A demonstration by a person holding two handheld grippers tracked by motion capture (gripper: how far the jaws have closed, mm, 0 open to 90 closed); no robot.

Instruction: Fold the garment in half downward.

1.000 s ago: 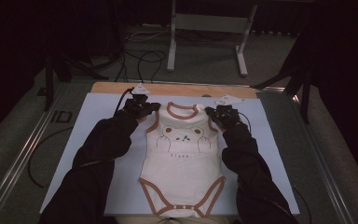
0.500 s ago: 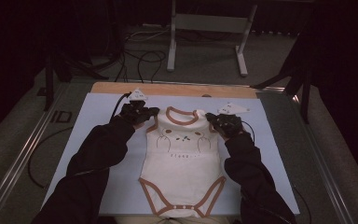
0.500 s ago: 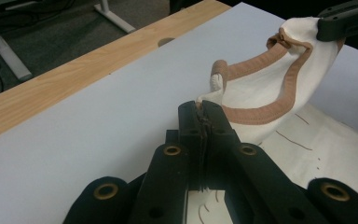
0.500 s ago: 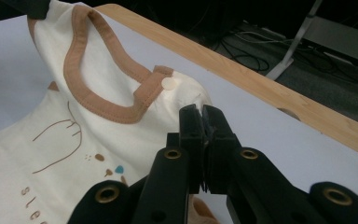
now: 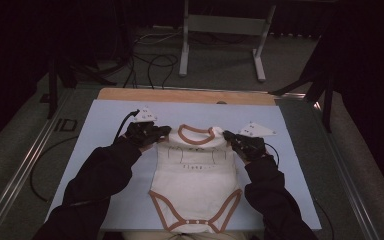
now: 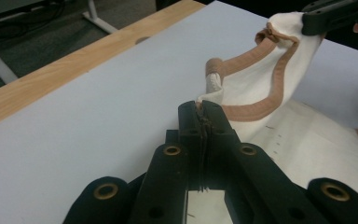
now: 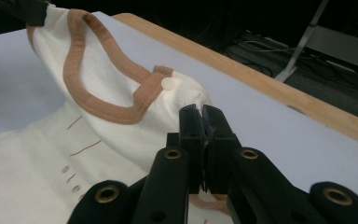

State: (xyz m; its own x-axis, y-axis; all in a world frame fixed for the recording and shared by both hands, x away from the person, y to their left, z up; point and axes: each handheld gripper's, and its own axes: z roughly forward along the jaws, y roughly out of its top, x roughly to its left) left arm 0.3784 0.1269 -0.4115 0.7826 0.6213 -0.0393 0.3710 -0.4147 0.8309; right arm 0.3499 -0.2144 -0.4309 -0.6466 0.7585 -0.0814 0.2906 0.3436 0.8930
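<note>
A white baby bodysuit [image 5: 195, 187] with brown trim lies on the pale mat [image 5: 100, 120], snap end nearest the person. Its neck end is lifted off the mat. My left gripper [image 5: 163, 132] is shut on the left shoulder and my right gripper [image 5: 228, 136] on the right shoulder. In the left gripper view the jaws [image 6: 204, 108] pinch a fold of cloth beside the brown neckband [image 6: 256, 109]. In the right gripper view the jaws [image 7: 201, 112] pinch the white cloth just below a snap button [image 7: 168, 83]. The raised top hides part of the printed face.
The mat covers a table with a wooden far edge [image 5: 185, 95]. Beyond it stand a metal frame [image 5: 222, 25] and loose cables [image 5: 150, 60] on the floor. A rail [image 5: 25, 165] runs along the table's left side. The person's dark sleeves [image 5: 100, 175] flank the garment.
Both grippers have drawn back toward the person with the shoulders in them. The neck end has risen off the mat and now covers more of the printed face.
</note>
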